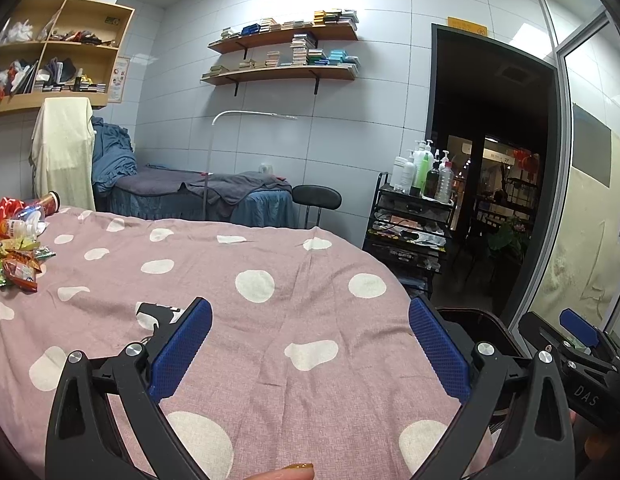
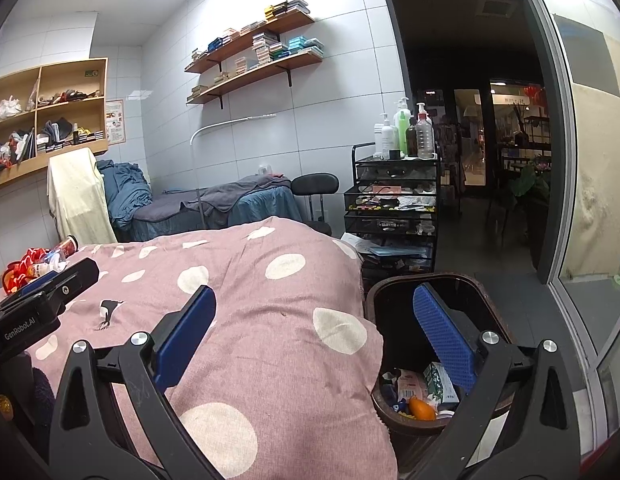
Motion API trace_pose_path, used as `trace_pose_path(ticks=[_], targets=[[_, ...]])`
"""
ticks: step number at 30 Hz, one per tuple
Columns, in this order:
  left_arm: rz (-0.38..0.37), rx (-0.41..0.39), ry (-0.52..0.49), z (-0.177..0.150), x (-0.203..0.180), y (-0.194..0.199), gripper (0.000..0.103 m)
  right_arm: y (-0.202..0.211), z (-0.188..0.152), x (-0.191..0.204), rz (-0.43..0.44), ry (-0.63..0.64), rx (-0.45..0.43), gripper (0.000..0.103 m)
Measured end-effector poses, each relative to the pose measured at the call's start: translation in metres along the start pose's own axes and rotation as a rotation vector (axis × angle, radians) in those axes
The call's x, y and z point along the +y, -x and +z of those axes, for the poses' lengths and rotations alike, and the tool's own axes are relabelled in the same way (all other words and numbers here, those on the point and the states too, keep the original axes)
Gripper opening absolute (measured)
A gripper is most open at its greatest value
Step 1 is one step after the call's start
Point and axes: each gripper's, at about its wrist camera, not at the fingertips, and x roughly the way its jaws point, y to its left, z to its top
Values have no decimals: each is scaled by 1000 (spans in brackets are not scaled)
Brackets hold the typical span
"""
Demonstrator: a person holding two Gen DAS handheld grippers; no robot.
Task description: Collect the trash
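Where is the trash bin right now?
In the right wrist view, the trash bin stands on the floor at lower right, against the polka-dot bed and before the black cart.

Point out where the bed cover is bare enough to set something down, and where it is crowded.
Bare: the polka-dot cover between both open grippers and its far edge. Crowded: the far left corner, where the wrappers and bottles lie. The bin beside the bed already holds trash.
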Motion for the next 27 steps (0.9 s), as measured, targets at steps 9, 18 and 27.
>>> trace_pose_path(ticks=[9,18,27], targets=[[-3,2,0,0,1,-1,98,-1,-1,0,1,0,3,98],[-2,2,0,0,0,0,98,-2,-4,0,2,1,6,98],[-3,4,1,0,0,0,98,-2,-5,0,2,1,8,98]])
